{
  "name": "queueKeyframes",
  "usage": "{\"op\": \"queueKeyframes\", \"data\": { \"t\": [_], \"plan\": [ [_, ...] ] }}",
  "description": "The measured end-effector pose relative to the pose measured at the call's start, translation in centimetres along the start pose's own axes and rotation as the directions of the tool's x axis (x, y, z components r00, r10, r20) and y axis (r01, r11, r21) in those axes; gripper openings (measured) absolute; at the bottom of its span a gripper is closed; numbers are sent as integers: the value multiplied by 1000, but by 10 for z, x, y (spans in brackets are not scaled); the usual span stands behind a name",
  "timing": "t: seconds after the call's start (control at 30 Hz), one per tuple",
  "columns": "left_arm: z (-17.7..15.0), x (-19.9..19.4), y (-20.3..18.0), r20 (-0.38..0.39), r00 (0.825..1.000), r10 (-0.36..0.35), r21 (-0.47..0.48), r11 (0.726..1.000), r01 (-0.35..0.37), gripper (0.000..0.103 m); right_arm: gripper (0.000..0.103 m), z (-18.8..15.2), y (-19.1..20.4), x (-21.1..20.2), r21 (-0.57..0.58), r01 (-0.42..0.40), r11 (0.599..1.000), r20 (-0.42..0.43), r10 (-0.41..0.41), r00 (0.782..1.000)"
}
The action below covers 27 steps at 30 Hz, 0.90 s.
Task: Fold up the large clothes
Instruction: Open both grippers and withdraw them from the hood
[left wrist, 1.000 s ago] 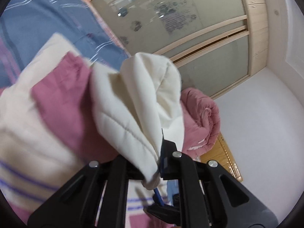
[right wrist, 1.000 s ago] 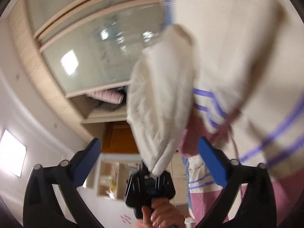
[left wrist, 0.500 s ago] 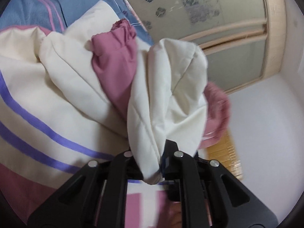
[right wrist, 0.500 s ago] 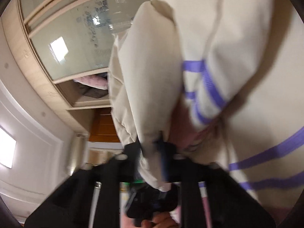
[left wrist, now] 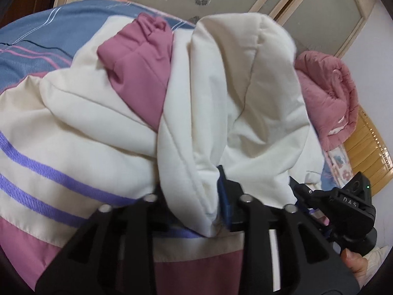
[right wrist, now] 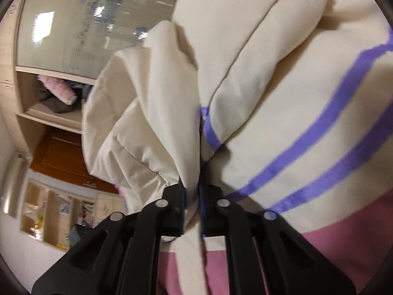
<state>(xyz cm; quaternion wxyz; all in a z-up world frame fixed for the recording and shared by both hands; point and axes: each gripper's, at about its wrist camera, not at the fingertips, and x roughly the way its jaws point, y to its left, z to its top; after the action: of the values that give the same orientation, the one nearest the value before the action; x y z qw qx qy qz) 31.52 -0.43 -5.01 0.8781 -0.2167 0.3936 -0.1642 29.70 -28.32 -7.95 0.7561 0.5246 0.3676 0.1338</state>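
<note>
1. Evidently mid-fold, a cream padded jacket (left wrist: 73, 127) with purple stripes and a pink band lies heaped over a blue striped bedsheet (left wrist: 36, 36). One pink cuff (left wrist: 137, 64) pokes out of the top of the heap.

2. At centre of the left wrist view, the left hand-held gripper (left wrist: 189, 191) has a thick cream fold bunched between its fingers. Its jaws have just been opening, and the cloth swells to fill the gap and touches both sides, so the hold looks loose rather than let go.

3. Further right, a rolled pink quilt (left wrist: 331, 93) sits well behind the jacket, below glazed wardrobe doors (left wrist: 319, 12).

4. In the right wrist view, the right hand-held gripper (right wrist: 192, 191) pinches a narrow pleat of the same cream cloth near a stripe. Its jaws have just been opening a little, with the fabric pressed between the pads.

5. Handling, as a judgement: the jacket looks soft, puffy and light for its bulk. It has no stiffness to keep a crease, and its smooth shell is likely to slide out of a slack grip.

6. Seams, hems and the cuff look like the firmest places to take hold. A pinch on one stitched edge should carry better than a fat handful of padding, which springs back and pushes the fingers apart.
</note>
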Motion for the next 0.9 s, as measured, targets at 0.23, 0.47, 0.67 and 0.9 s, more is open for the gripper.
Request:
{"op": "queueKeyframes", "data": {
  "t": [0.23, 0.47, 0.67, 0.9],
  "plan": [
    [-1, -47, -19, 21, 995, -97, 24, 995, 96, 101, 80, 6, 26, -49, -64, -56, 996, 36, 58, 998],
    [7, -131, -13, 229, 973, -19, 44, 999, 9, 101, 94, -20, 89, -98, -462, 195, 865, 255, -81, 964],
    [-13, -162, -55, 388, 886, 255, 304, 872, -384, 101, 99, -69, 120, -113, -699, 373, 610, 389, -113, 914],
    [-39, -203, -71, 369, 905, 213, 332, 879, -342, 101, 102, -109, 118, -145, -751, 390, 534, 399, -105, 911]
  ]
}}
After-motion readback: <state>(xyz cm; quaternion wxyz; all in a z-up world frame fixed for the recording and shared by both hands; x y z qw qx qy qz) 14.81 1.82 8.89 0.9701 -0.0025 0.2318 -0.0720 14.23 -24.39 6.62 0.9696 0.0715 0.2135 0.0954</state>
